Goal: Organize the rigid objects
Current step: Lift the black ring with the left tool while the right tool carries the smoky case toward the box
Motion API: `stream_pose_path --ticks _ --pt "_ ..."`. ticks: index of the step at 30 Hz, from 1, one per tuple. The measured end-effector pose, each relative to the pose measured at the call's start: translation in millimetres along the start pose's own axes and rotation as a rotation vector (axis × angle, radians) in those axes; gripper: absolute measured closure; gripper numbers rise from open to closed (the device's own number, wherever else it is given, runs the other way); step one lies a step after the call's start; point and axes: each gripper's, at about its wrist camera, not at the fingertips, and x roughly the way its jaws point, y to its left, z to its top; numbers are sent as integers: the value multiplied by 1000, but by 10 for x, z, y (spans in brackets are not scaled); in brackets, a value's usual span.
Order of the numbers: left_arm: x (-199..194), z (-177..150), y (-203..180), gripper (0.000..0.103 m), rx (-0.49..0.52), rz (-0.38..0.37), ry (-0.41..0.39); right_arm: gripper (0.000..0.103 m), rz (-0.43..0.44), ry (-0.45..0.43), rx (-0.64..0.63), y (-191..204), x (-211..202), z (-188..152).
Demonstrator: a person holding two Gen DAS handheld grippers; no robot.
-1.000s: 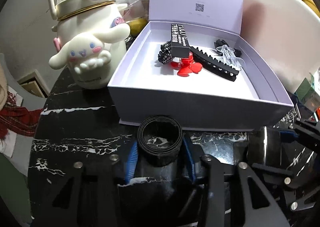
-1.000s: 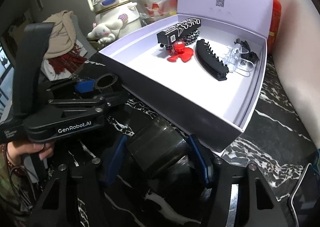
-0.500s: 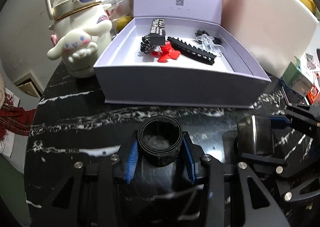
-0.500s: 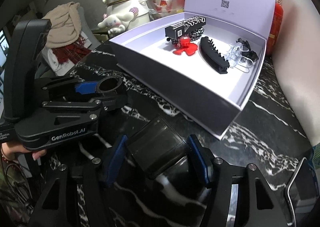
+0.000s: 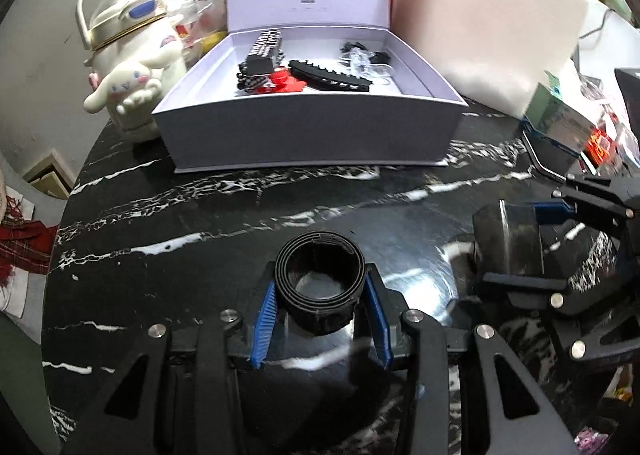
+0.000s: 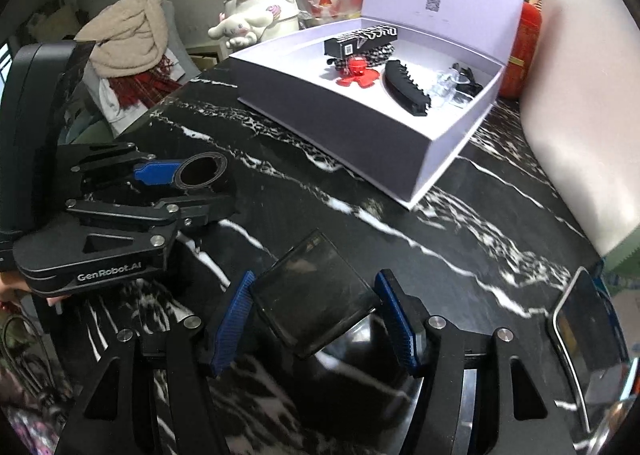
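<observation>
Left wrist view: the left claw (image 5: 320,315) grips a black ring (image 5: 320,279) of coiled band between its blue pads, low over the black marble desk (image 5: 200,223). The ring stands with its opening facing up. To its right the right claw (image 5: 516,255) clamps a dark smoky square box (image 5: 506,243), also low over the desk and well apart from the ring.

Right wrist view: the same dark box (image 6: 314,295) sits tilted between the blue pads (image 6: 232,315) of the right claw (image 6: 316,315), corners pressed by both. The left claw (image 6: 192,183) lies on its side at the left, and its black body reads "GenRobot.AI" in white letters. The ring (image 6: 200,171) shows at its tip.

Beyond both, the open lilac gift box (image 5: 312,139) rests on the desk, its lid standing upright with a small QR code and fine print too small to read. Inside lie a long black package (image 6: 360,41) with white lettering and a QR code, a red clip (image 6: 358,73), a black toothed hair claw clip (image 6: 406,89) and clear clips (image 6: 450,89) in the far corner. A white cartoon-dog kettle (image 5: 128,51) stands just left of the gift box. A phone (image 6: 588,339) lies at the desk's right edge.
</observation>
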Motion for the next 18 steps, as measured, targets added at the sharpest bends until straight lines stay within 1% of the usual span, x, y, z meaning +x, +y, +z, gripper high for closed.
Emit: stream_pose_path --ticks 5,8,13,15,18 --pt "-39 -50 -128 63 22 -12 -15 40 -8 -13 -1 -15 -49 -85" --pt "-32 -39 -157 63 23 -22 -20 39 -2 -5 1 -18 -42 -110" --pt "-5 -15 -183 62 31 -28 -33 33 -3 9 10 0 12 -94" --pt "3 -7 -185 59 34 -22 -36 32 -6 9 9 2 17 -88" --pt "15 6 -182 53 30 -13 -34 32 -6 8 10 7 19 -89"
